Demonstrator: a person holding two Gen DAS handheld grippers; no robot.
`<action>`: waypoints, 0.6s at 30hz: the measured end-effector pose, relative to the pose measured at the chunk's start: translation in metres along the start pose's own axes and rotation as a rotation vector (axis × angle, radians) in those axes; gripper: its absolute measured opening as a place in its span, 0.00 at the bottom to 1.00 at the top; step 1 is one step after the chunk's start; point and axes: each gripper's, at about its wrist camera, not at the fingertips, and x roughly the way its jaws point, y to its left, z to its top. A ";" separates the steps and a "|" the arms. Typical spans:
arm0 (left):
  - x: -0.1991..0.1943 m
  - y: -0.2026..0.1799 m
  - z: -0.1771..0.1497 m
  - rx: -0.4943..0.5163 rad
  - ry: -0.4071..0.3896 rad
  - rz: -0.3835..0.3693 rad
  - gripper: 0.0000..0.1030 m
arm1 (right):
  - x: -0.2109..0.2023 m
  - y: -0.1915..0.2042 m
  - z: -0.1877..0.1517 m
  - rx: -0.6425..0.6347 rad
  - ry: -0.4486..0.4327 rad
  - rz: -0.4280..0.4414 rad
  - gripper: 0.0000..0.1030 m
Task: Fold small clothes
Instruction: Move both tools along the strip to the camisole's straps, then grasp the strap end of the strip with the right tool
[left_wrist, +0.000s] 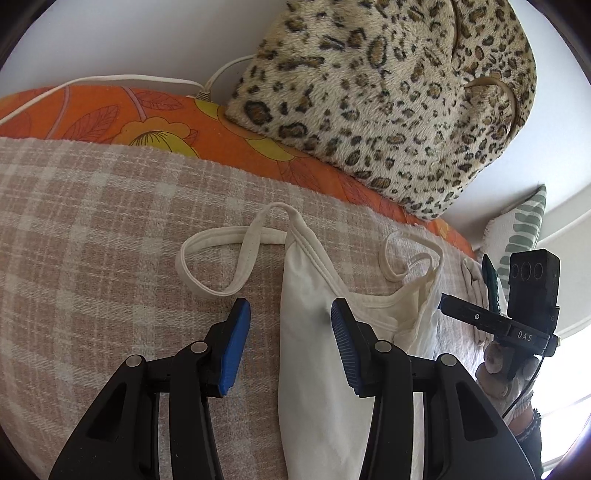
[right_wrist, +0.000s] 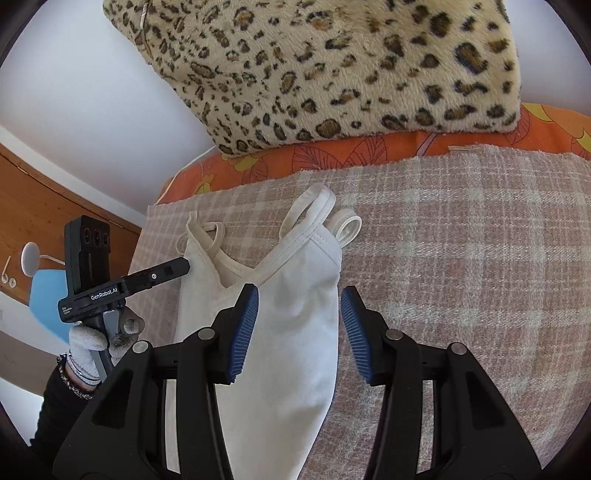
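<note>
White top folded once lengthwise, further folds judged still to come.

Left to right: the left gripper (left_wrist: 290, 339) is held open and empty, the top (left_wrist: 314, 369) lying flat on the checked blanket (left_wrist: 92, 221) under its right finger, 2 straps (left_wrist: 221, 254) spread just ahead; the right gripper (right_wrist: 299, 332) is likewise open, empty, above the top's right edge.
</note>
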 end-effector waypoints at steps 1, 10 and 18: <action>0.001 -0.001 0.001 0.007 -0.003 0.009 0.43 | 0.003 0.000 0.002 -0.004 0.005 -0.014 0.48; 0.011 -0.024 0.003 0.128 -0.010 0.081 0.25 | 0.031 -0.001 0.014 0.010 0.033 -0.078 0.31; 0.006 -0.038 0.005 0.163 -0.090 0.052 0.03 | 0.029 0.007 0.012 -0.006 0.002 -0.106 0.07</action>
